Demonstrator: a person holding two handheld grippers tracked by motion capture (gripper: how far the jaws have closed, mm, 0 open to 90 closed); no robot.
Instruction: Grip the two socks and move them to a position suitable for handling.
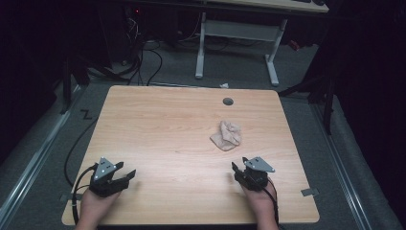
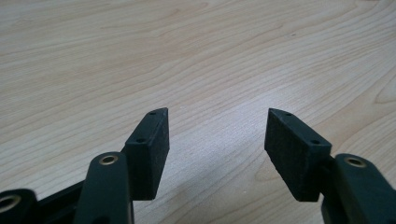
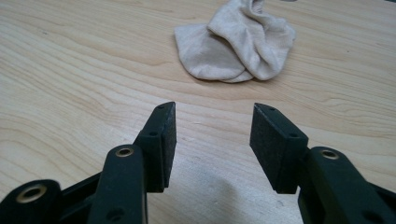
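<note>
A crumpled beige cloth (image 1: 226,135) lies on the wooden table (image 1: 167,129), right of its middle. In the right gripper view the cloth (image 3: 236,44) sits a short way ahead of the jaws. My right gripper (image 1: 238,167) rests near the front right of the table, open, with nothing between its fingers (image 3: 161,140). My left gripper (image 1: 128,173) rests near the front left, pointing right across bare wood. It is open too, and its fingers (image 2: 149,149) hold nothing.
A round grommet hole (image 1: 228,101) sits near the table's far edge. Beyond the table stand a white desk frame (image 1: 237,43) and black cables (image 1: 143,62) on grey carpet. A metal rail (image 1: 28,163) runs along the floor at the left.
</note>
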